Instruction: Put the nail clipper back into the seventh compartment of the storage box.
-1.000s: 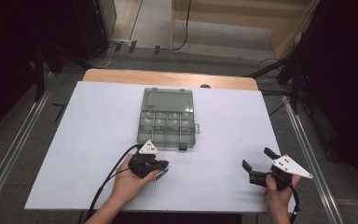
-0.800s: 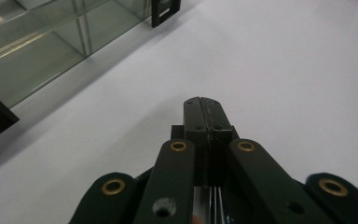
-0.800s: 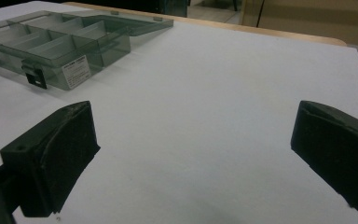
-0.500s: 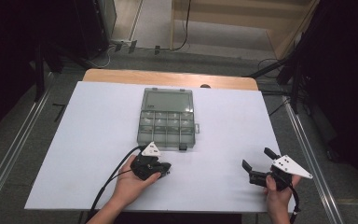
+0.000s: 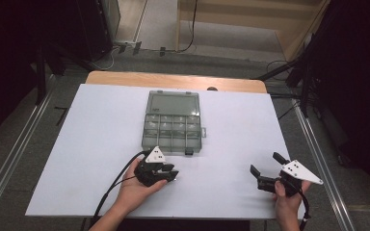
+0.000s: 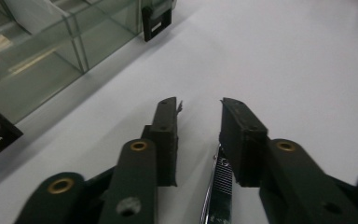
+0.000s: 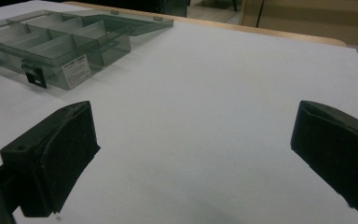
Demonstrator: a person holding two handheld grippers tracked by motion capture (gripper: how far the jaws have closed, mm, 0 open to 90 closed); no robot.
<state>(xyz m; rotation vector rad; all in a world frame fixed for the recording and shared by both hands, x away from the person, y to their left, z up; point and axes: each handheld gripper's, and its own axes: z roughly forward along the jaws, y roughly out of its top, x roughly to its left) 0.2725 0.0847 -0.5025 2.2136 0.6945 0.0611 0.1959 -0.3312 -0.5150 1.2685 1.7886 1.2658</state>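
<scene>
Left gripper point(image 6: 198, 112): black jaws part-open, having just been opening; a narrow gap stands between the pads, and nothing is gripped. A thin shiny metal strip with a ridged face point(image 6: 220, 186) lies on the sheet low between the jaws, just behind the pads; what it is cannot be told. In the high view this gripper point(image 5: 171, 174) rests low on the white table sheet point(image 5: 101, 125).

Ahead and to its left, close by: the clear grey plastic compartment box point(image 6: 37, 51), lid swung open flat, black latch point(image 6: 156, 21) at its near edge. The compartments look empty as far as can be seen.

Right gripper point(image 7: 191, 154): jaws spread wide, nothing between them, only bare sheet. In the high view it point(image 5: 268, 169) sits well apart from the box point(image 5: 173, 127).

Risks, as judged:
- Metal strip lies flat and thin; pads closing from above may skate over it or flick it away.
- Jaws at a shallow angle may scrape or drag the sheet.
- A forward push could nudge the light box, since the right gripper is too far off to steady it.
</scene>
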